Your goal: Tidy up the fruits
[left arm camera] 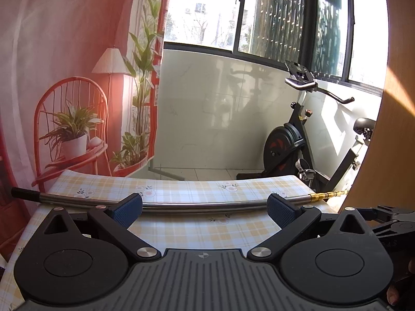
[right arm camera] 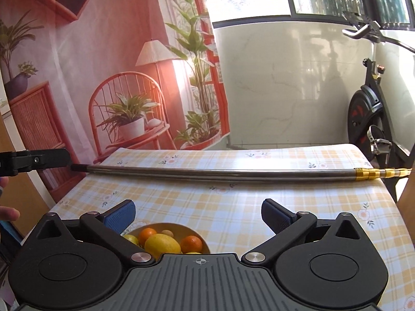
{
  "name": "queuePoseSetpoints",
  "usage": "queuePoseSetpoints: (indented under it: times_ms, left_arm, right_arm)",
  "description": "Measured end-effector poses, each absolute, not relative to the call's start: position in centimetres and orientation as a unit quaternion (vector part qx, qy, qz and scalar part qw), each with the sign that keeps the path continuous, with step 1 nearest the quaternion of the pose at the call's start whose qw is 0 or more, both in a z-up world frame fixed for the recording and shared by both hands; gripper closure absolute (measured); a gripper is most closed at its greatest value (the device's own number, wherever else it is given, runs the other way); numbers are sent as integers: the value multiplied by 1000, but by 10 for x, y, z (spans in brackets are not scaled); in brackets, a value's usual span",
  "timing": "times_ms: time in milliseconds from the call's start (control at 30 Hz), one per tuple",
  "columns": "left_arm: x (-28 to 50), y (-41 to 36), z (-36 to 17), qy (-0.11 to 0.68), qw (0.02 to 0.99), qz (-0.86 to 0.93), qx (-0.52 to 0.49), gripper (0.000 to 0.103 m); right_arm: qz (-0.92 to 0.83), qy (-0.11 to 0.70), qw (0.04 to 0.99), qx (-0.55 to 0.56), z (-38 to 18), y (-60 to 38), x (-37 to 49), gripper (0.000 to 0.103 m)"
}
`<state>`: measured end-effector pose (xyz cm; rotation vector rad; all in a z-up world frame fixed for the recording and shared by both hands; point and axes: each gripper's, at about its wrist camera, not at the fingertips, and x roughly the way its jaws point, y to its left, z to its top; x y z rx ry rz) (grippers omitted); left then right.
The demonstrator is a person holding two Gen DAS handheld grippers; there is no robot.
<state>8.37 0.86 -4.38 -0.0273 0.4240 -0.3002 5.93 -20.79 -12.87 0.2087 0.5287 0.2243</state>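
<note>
1. The left gripper [left arm camera: 205, 208] hovers low over the worktop [left arm camera: 186, 230], its jaws spread wide with nothing between them
2. Its blue pads [left arm camera: 128, 211] point toward a long metal pole [left arm camera: 202, 205] that lies across the worktop from side to side
3. The pole has a black grip [left arm camera: 24, 193] at its left end and a gold-banded tip [left arm camera: 324, 196] at its right end, which reaches past the worktop's edge
4. The right gripper [right arm camera: 198, 216] is also held above the worktop [right arm camera: 233, 207], jaws wide and holding nothing
5. Just below and between its fingers sits a bowl [right arm camera: 201, 237] of fruit, partly hidden by the gripper body
6. In the bowl lie a lemon [right arm camera: 162, 243] at the middle, an orange [right arm camera: 147, 234] to its left and another orange [right arm camera: 191, 244] to its right, touching one another
7. A small tan fruit [right arm camera: 167, 232] sits behind the lemon; what kind it is cannot be told
8. The bowl stands on the near part of the checked cloth, well apart from the pole [right arm camera: 220, 174], which lies farther back
9. Part of the left gripper [right arm camera: 36, 161] shows at the left edge of the right wrist view, near the pole's black end
10. Behind the worktop hang a printed backdrop [right arm camera: 103, 64] with a chair and plants, and an exercise bike [left arm camera: 298, 140] stands by the window wall
</note>
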Motion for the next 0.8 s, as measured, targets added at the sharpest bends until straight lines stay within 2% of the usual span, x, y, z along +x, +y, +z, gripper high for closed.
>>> queuePoseSetpoints:
  times_ms: [467, 800]
  left_arm:
    - [52, 1, 24, 132, 985, -110, -22, 0]
    - [39, -12, 31, 114, 988, -102, 2, 0]
  right_arm:
    - [83, 188, 975, 82, -46, -221, 38, 0]
    - [54, 134, 987, 73, -2, -229, 15, 0]
